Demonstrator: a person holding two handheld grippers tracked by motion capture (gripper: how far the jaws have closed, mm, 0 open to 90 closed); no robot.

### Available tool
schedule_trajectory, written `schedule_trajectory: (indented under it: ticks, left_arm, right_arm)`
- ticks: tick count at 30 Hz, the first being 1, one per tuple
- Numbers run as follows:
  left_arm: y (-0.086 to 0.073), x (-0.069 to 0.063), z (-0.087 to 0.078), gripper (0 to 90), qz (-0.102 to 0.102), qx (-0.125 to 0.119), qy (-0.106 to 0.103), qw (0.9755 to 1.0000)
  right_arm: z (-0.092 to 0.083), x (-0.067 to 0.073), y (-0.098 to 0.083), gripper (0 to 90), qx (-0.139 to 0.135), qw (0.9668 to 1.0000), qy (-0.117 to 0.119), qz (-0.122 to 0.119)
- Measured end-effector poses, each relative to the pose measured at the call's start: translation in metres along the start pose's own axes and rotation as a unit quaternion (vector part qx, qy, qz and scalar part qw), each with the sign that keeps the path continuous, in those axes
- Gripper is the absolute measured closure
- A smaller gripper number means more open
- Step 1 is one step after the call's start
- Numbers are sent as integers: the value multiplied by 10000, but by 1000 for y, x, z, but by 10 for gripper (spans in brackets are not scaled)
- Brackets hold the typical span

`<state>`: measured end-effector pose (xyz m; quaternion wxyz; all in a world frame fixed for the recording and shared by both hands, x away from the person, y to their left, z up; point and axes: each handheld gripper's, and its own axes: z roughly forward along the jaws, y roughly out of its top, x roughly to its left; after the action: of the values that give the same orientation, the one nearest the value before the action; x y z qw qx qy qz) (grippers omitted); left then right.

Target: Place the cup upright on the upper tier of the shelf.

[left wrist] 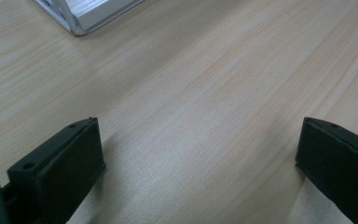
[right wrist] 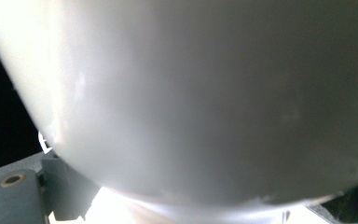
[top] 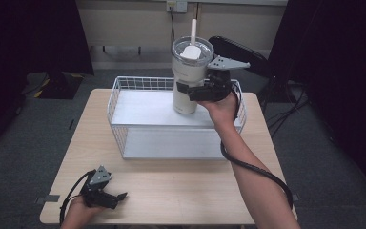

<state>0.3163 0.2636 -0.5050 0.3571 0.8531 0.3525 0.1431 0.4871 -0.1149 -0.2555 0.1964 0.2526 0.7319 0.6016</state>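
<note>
Your table [top: 171, 191] is pale wood, set on grey carpet, with dark curtains at both sides and a light wall with a socket behind. On its far half stands a white wire basket [top: 119, 102], open at the top, with a flat pale panel inside and a lower shelf facing you.

Over the basket's right part your right arm reaches forward and holds up a cream tumbler [top: 188, 81] with a clear lid and a white straw. It is upright, and its base looks to be at or just above the basket's panel; you cannot tell from above whether it touches. Your right gripper [top: 190, 90] comes at the cup from its right side and is clamped around the lower body, one jaw showing dark against the cup's left-front. In the right gripper view the cup [right wrist: 205, 93] presses close against the camera, a smooth pale curve.

Your left gripper [top: 116, 196] rests low at the table's near left corner, well apart from the cup. In the left gripper view its jaws stand wide apart over bare wood [left wrist: 191, 116], holding nothing, with a basket corner [left wrist: 81, 14] at the top left.
</note>
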Motion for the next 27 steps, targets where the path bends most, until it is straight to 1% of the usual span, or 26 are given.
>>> schedule_trajectory:
  ticks: [2, 12, 16, 22, 27]
  left_arm:
    - [0, 0, 0, 0, -1, -1, -2, 10000]
    - [0, 0, 0, 1, -1, 0, -1, 10000]
    - [0, 0, 0, 1, 0, 0, -1, 10000]
    - [0, 0, 0, 1, -3, 0, -2, 10000]
    - [0, 0, 0, 1, 0, 1, -2, 10000]
  right_arm:
    - [0, -1, -2, 103, -4, 10000, 8, 72]
    - [3, -2, -2, 102, 60, 10000, -50, -15]
    - [2, -4, -3, 102, 2, 9999, -66, 128]
    - [4, -4, -6, 102, 115, 9999, -126, 7]
    - [4, -4, -7, 101, 112, 9998, -140, 16]
